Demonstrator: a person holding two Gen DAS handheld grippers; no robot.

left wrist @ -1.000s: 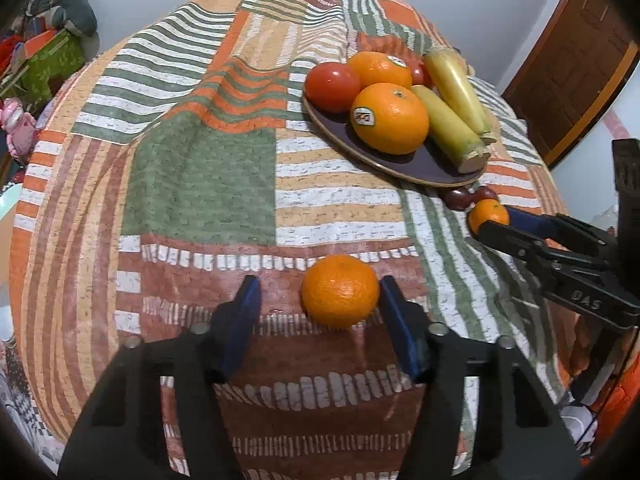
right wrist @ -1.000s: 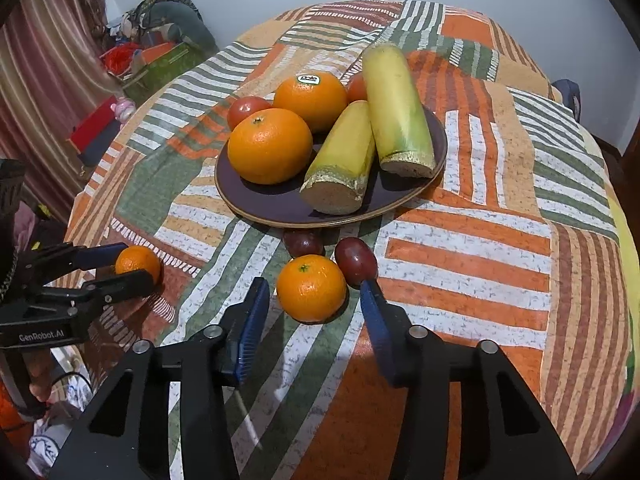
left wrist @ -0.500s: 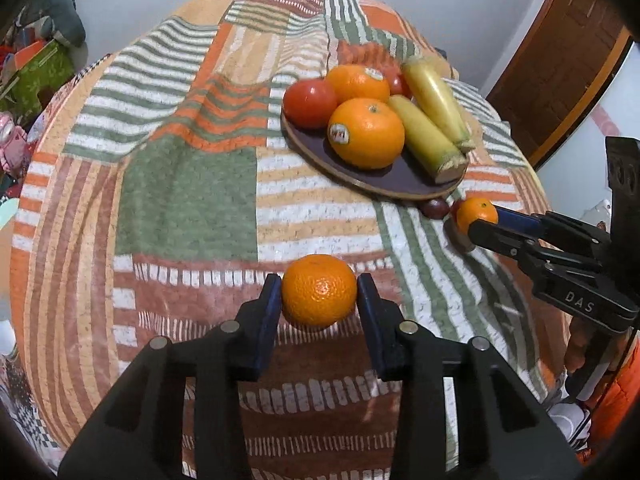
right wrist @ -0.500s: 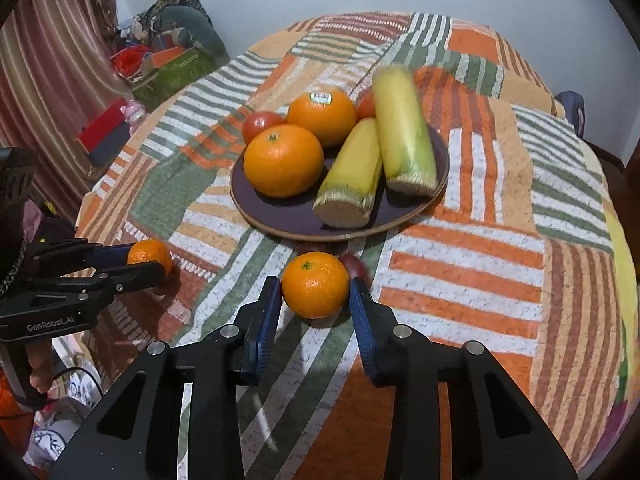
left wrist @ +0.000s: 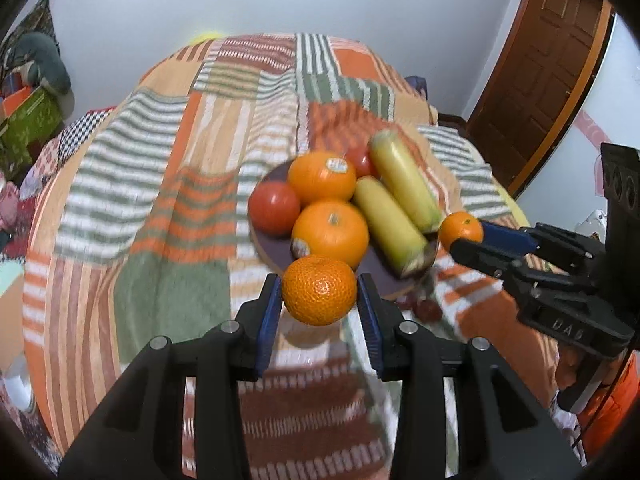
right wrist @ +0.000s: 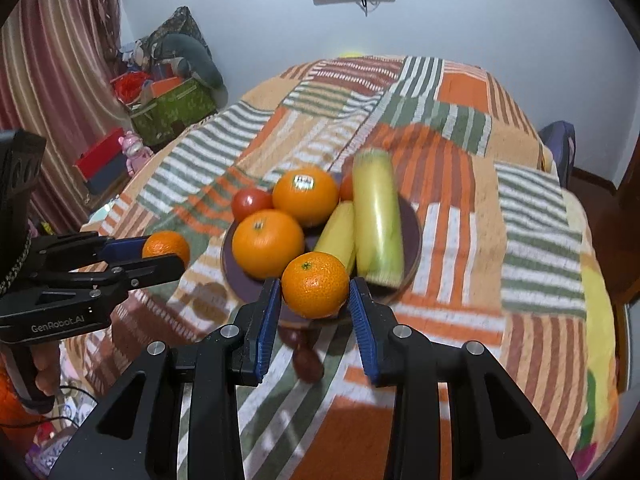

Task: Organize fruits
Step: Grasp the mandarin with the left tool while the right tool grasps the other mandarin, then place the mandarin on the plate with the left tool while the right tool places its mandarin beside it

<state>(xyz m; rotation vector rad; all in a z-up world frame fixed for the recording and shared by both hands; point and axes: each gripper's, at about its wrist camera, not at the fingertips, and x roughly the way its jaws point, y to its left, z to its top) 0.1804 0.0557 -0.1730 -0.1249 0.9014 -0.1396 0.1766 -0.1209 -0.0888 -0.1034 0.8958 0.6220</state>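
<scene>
My left gripper point(left wrist: 319, 300) is shut on a small mandarin point(left wrist: 319, 290) and holds it above the cloth, just in front of the dark plate point(left wrist: 276, 254). My right gripper point(right wrist: 315, 298) is shut on a second mandarin point(right wrist: 315, 284), lifted over the plate's near rim point(right wrist: 414, 240). Each gripper shows in the other's view, the right one point(left wrist: 466, 236) at the plate's right, the left one point(right wrist: 170, 252) at its left. The plate holds two large oranges point(left wrist: 330, 234), a tomato point(left wrist: 274, 208) and two yellow-green cob-like pieces point(left wrist: 390, 230).
Two dark red small fruits point(right wrist: 306, 358) lie on the patchwork cloth point(left wrist: 160, 200) in front of the plate. The round table drops off on all sides. Boxes and toys point(right wrist: 168, 108) sit on the floor at the left; a wooden door point(left wrist: 540, 60) is at the right.
Both grippers closed on their mandarins, lifted them off the cloth and moved them toward the plate.
</scene>
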